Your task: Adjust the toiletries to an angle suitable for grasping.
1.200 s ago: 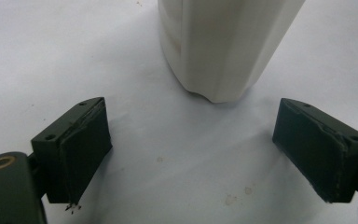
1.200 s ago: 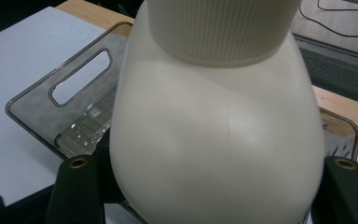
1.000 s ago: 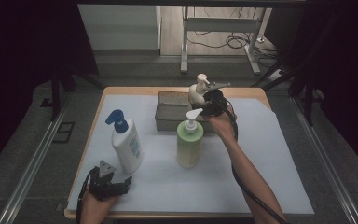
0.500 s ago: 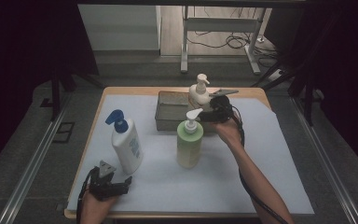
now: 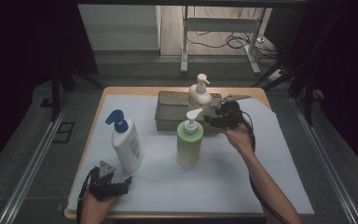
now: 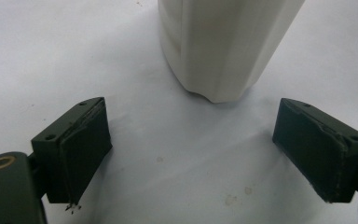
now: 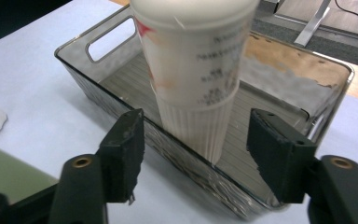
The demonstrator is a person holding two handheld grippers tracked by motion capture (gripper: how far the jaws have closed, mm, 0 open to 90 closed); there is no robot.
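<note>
Right gripper view: bottle [image 7: 193, 70] (in tray [image 7: 307, 84]) beyond spread fingers [image 7: 123, 154].

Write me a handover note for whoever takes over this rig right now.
Right claw: open, just outside the grey plastic tray, its jaws apart from the cream pump bottle standing inside it.
Left claw: open, low at the near left corner, facing the white bottle with blue pump.
Done: cream bottle is in the tray.
Left: the white bottle and the green pump bottle stand on the white sheet, probably next for the tray.
</note>
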